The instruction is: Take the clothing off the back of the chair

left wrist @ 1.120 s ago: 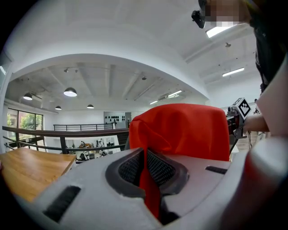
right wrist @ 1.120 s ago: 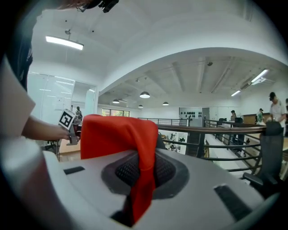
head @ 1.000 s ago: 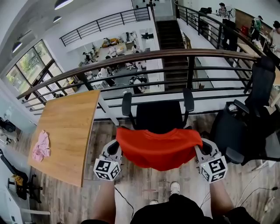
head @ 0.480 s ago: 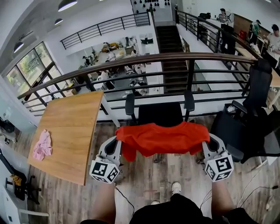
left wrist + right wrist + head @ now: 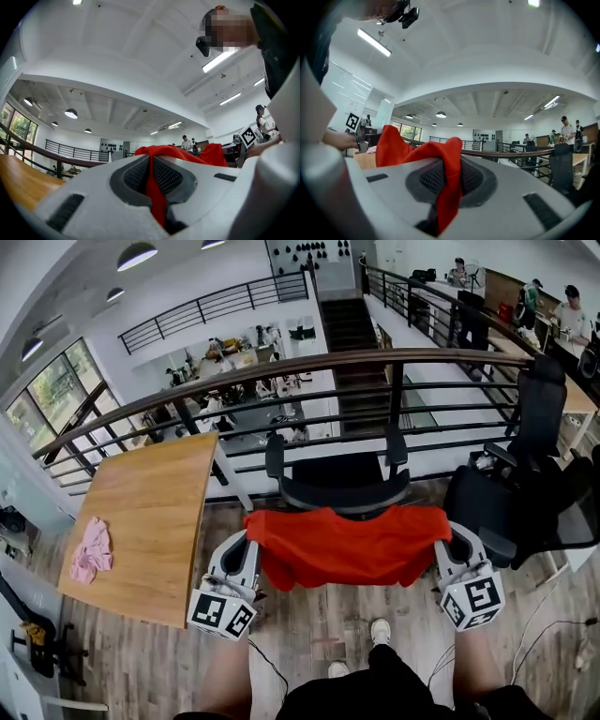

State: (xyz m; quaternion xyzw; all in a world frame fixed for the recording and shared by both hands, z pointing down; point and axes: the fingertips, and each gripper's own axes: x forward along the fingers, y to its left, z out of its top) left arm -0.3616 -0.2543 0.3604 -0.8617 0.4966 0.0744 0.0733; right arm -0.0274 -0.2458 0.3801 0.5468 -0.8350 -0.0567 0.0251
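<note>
Holding the red garment (image 5: 347, 545) up, stretched between two claws!
Clamping the left claw (image 5: 249, 542) tight on one end and the right claw (image 5: 448, 542) tight on the other, fabric pinched in both; hanging just this side of the black chair (image 5: 342, 486), over wooden floor (image 5: 305, 634), with a pink cloth (image 5: 91, 551) on the bench (image 5: 150, 512) at left.

Ahead, chair back (image 5: 345, 495); leftward, table (image 5: 141, 521)
</note>
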